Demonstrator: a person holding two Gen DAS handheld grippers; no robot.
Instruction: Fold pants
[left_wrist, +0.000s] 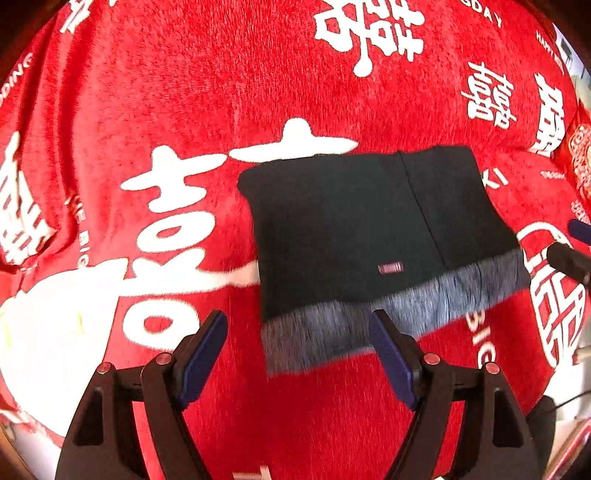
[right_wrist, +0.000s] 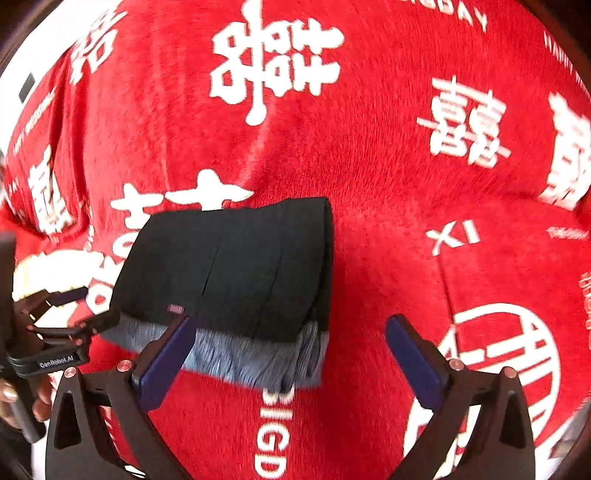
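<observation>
The dark pants (left_wrist: 351, 229) lie folded into a compact rectangle on the red blanket (left_wrist: 184, 92), with a grey waistband (left_wrist: 388, 317) along the near edge and a small label (left_wrist: 390, 268). My left gripper (left_wrist: 299, 332) is open and empty, above the near-left corner of the pants. In the right wrist view the folded pants (right_wrist: 236, 269) sit ahead and left. My right gripper (right_wrist: 291, 339) is open and empty, its left finger (right_wrist: 166, 362) over the waistband (right_wrist: 240, 358). The left gripper (right_wrist: 70, 314) shows at the left edge of that view.
The red blanket (right_wrist: 406, 184) with white characters covers the whole surface and has soft wrinkles. A white patch (left_wrist: 48, 332) lies at the near left. The right gripper's tip (left_wrist: 569, 254) shows at the right edge of the left wrist view.
</observation>
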